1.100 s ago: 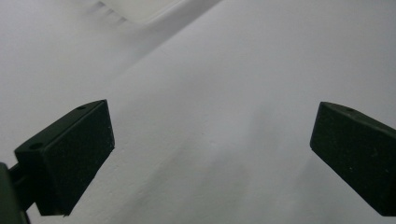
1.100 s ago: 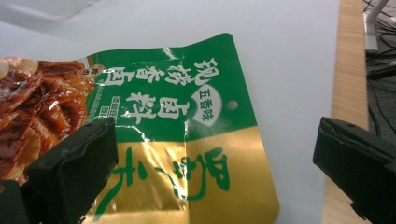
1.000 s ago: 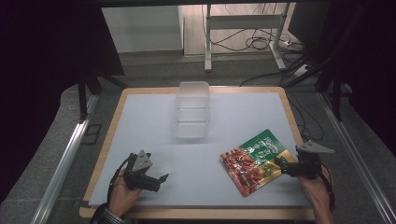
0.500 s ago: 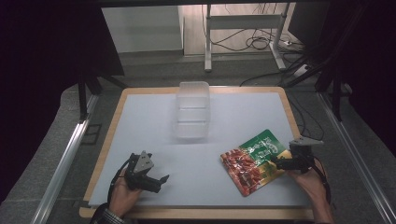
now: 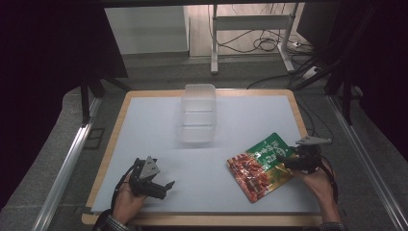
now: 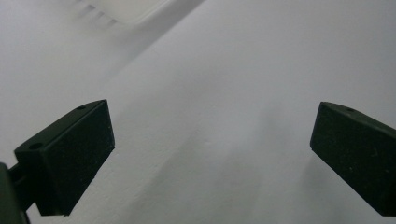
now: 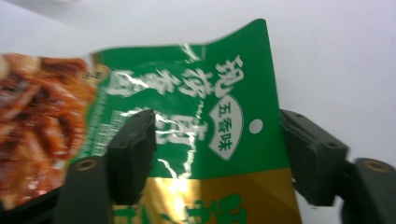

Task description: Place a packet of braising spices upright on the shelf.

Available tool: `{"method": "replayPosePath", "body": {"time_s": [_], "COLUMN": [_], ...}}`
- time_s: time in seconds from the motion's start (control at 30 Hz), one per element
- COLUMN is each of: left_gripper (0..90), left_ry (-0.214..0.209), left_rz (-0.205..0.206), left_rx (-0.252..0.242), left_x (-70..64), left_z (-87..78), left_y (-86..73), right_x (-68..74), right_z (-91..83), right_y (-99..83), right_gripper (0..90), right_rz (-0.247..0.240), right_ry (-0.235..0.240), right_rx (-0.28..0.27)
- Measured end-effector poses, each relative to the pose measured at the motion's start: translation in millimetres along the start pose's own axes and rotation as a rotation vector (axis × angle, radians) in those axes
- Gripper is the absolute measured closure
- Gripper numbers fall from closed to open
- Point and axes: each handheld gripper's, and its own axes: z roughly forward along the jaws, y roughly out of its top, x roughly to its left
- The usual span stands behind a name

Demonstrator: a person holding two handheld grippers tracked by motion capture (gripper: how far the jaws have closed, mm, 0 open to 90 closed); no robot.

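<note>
step: right gripper point(image 5: 287, 162) at pouch point(image 5: 260, 166) edge, jaws apart, straddling it
pouch: flat on bench point(image 5: 144, 130), front right
left gripper point(image 5: 163, 187): apart, idle
next: likely close, lift toward tub point(image 5: 197, 113)

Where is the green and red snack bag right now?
In the high view, the snack bag lies flat on the white table, near its front right corner. The right tool is at its right edge, and the clear plastic box stands farther back.
</note>
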Motion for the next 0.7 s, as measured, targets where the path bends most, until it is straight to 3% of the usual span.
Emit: {"method": "replayPosePath", "body": {"time_s": [0.03, 0.07, 0.2, 0.23, 0.27, 0.37, 0.53, 0.57, 0.6, 0.7], "left_gripper": [0.0, 0.0, 0.0, 0.0, 0.0, 0.0, 0.0, 0.0, 0.0, 0.0], "left_ry": [0.001, 0.004, 0.005, 0.005, 0.005, 0.006, 0.015, 0.018, 0.014, 0.012], "left_rz": [0.002, 0.004, 0.012, 0.012, 0.012, 0.013, 0.019, 0.021, 0.017, 0.011], "left_rx": [0.002, 0.005, 0.010, 0.010, 0.010, 0.012, 0.018, 0.018, 0.015, 0.015], "left_x": [-0.3, -0.8, -1.2, -1.2, -1.3, -1.5, -2.6, -3.0, -2.7, -2.2], "left_z": [0.3, 0.7, 1.2, 1.1, 1.2, 1.4, 2.0, 2.0, 1.8, 1.8], "left_y": [0.1, 0.2, 0.4, 0.4, 0.4, 0.3, 0.7, 0.8, 0.9, 0.6], "right_x": [0.0, 5.4, 15.5, 18.9, 25.1, 29.0, 24.6, 24.3, 24.2, 25.6], "right_z": [0.0, -4.0, -2.7, 0.0, 7.7, 12.3, 12.1, 12.4, 11.7, 9.8], "right_y": [0.0, 3.7, 7.3, 7.7, 7.1, 6.5, 7.0, 7.0, 7.6, 8.1], "right_gripper": [32.3, 40.1, 48.8, 50.9, 53.9, 57.5, 62.6, 68.0, 78.9, 86.6], "right_rz": [0.000, -0.026, -0.056, -0.079, -0.126, -0.156, -0.106, -0.102, -0.107, -0.112], "right_ry": [0.000, 0.010, 0.020, 0.017, -0.015, -0.046, -0.036, -0.043, -0.063, -0.086], "right_rx": [0.000, -0.005, 0.018, 0.043, 0.102, 0.134, 0.129, 0.134, 0.131, 0.124]}}
